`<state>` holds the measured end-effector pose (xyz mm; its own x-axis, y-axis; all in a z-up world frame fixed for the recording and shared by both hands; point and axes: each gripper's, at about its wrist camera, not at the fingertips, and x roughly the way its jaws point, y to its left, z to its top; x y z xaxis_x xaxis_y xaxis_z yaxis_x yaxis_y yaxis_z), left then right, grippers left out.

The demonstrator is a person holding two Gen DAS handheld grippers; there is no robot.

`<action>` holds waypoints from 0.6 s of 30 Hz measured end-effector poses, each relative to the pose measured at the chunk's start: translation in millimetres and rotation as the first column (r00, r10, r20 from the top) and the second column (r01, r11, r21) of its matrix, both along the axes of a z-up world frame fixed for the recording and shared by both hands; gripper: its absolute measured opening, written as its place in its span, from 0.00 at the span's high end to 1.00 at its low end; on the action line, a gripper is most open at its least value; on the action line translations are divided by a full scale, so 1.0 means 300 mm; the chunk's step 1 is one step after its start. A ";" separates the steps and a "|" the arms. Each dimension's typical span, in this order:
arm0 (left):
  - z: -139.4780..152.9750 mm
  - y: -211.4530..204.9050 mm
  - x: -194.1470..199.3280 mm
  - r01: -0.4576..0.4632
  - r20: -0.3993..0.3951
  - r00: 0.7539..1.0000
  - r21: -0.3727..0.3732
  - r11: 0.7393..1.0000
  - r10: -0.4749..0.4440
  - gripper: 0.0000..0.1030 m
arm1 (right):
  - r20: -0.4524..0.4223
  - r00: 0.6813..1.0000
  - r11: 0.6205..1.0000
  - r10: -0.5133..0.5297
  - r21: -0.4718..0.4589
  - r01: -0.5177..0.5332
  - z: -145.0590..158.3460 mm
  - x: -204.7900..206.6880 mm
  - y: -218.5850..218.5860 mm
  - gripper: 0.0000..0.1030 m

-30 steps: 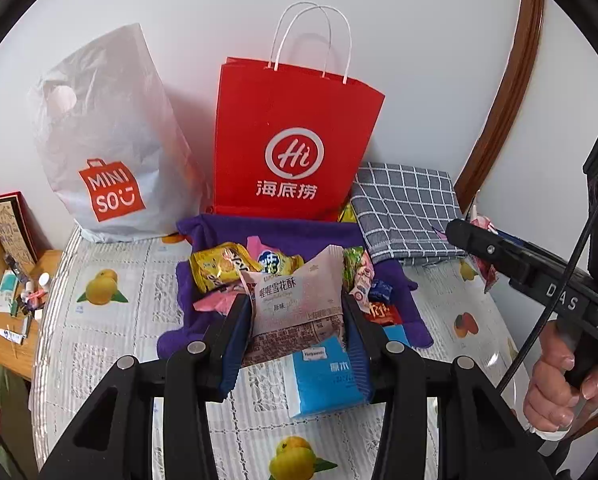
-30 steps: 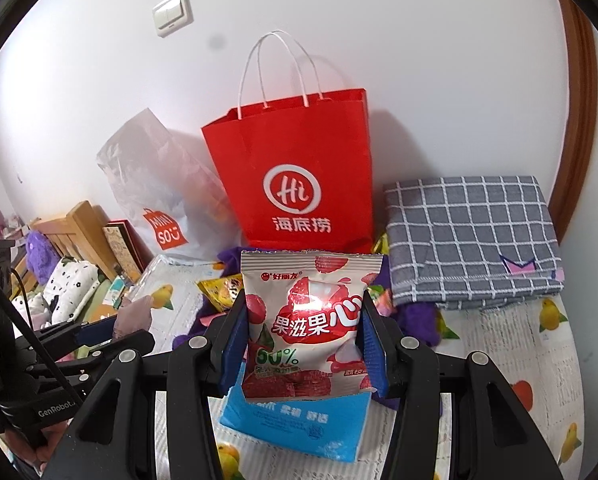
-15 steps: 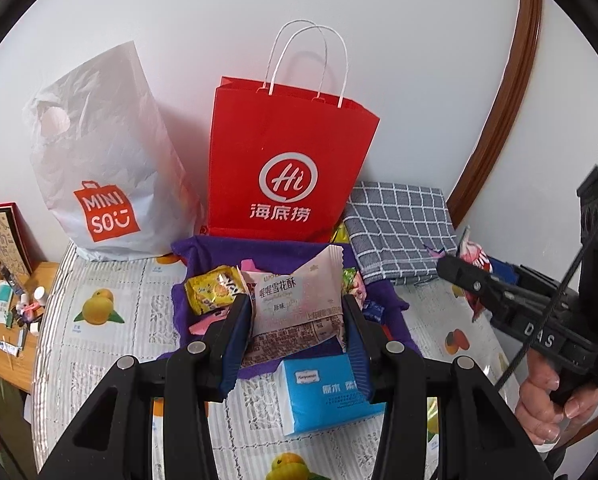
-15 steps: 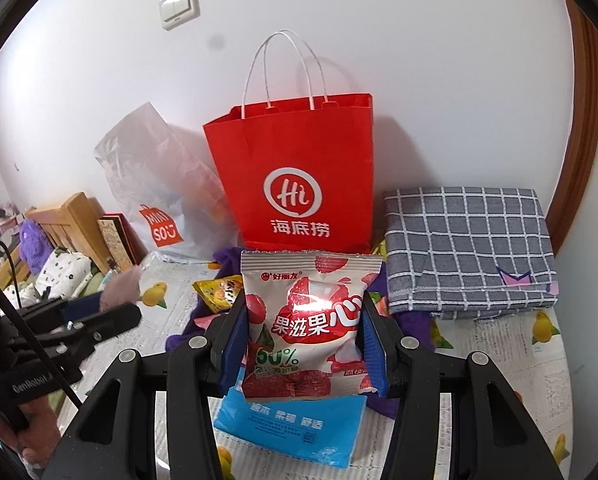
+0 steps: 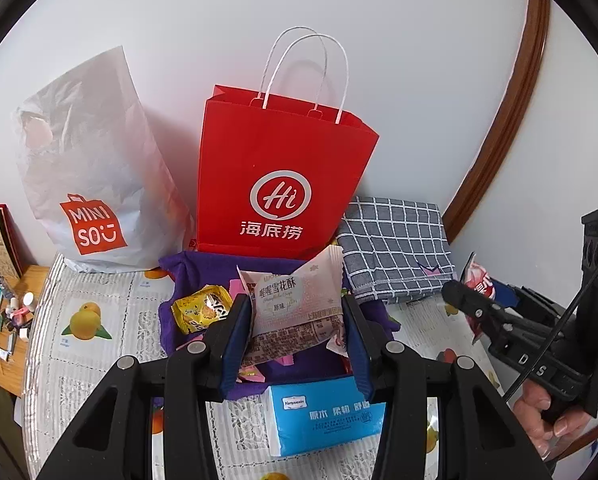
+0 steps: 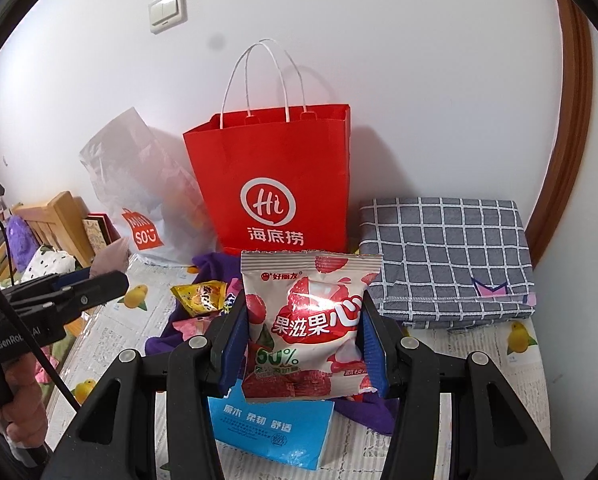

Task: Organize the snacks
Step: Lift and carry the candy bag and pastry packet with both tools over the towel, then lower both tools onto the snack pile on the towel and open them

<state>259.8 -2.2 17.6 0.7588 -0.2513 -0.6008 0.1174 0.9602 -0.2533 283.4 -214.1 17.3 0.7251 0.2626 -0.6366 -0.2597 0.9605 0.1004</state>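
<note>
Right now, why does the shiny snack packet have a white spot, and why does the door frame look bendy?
Right wrist view: light glares off the glossy red lychee packet, leaving a white patch. Left wrist view: the fisheye lens curves the brown door frame and darkens the corners; the red bag throws a soft shadow on the wall.

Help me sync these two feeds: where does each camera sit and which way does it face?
Left wrist: on the left tongs, facing the red bag, gripping a pale snack pack; right hand at the edge.
Right wrist: on the right tongs, gripping a lychee pouch; left hand at the edge.
Shared: red bag, blue tissue pack.
</note>
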 end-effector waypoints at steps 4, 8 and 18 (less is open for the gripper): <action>-0.019 0.002 0.035 -0.007 -0.011 1.000 -0.004 1.000 0.007 0.58 | -0.010 1.000 1.000 -0.004 -0.001 0.004 -0.036 0.040 0.002 0.51; -0.043 -0.001 0.073 -0.012 -0.026 1.000 0.007 1.000 0.012 0.59 | -0.030 1.000 1.000 -0.007 0.020 0.007 -0.071 0.088 0.002 0.51; -0.112 -0.020 0.172 -0.017 -0.040 0.999 0.052 0.999 0.019 0.58 | -0.012 1.000 1.000 -0.018 -0.011 0.018 -0.140 0.207 0.006 0.51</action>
<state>311.4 -8.2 -15.9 0.7377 -0.2060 -0.6430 0.0910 0.9740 -0.2076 345.5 -212.3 -24.7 0.7216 0.2430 -0.6483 -0.2413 0.9659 0.0935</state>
